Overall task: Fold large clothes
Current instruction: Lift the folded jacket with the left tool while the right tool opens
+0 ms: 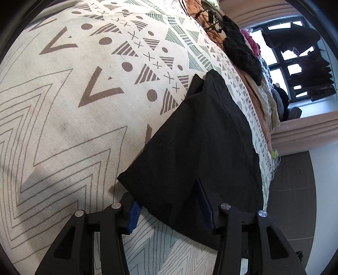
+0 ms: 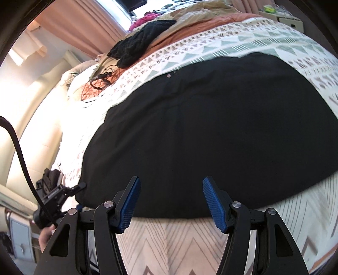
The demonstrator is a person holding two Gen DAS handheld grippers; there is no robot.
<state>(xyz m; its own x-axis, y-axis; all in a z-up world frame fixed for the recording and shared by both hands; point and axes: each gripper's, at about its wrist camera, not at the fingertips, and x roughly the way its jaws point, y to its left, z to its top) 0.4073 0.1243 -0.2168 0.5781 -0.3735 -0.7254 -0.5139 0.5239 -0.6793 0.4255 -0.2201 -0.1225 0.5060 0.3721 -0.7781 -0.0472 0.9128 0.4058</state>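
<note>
Blue ribbed pads line the fingers of the left gripper (image 1: 169, 208), which stands at the near corner of a black garment (image 1: 196, 135) spread on a bed. Its right finger (image 1: 203, 203) lies on top of the dark cloth, its left finger (image 1: 133, 217) sits just off the cloth's edge over the bedspread, and the corner fold runs between them. The jaws stand partly apart, and it cannot be told from this view whether the pads press on the cloth.

From the right wrist view, the right gripper (image 2: 171, 203) hovers at the near edge of the same black garment (image 2: 211, 131), jaws well apart with nothing between them but the cloth's hem and the bedspread below. The garment lies flat and wide across the patterned bedspread (image 2: 249, 42), cream with grey and green triangles, crosses and zigzag lines.

At the far side of the bed lies a pile of other clothes: a black knit piece (image 2: 141, 44), something pink (image 2: 145, 20) and beige and rust-coloured fabric. A tangle of black cord (image 2: 103, 79) rests on the bedspread near the pile. At the left edge, a hand (image 2: 45, 235) holds the other gripper's black body.
</note>
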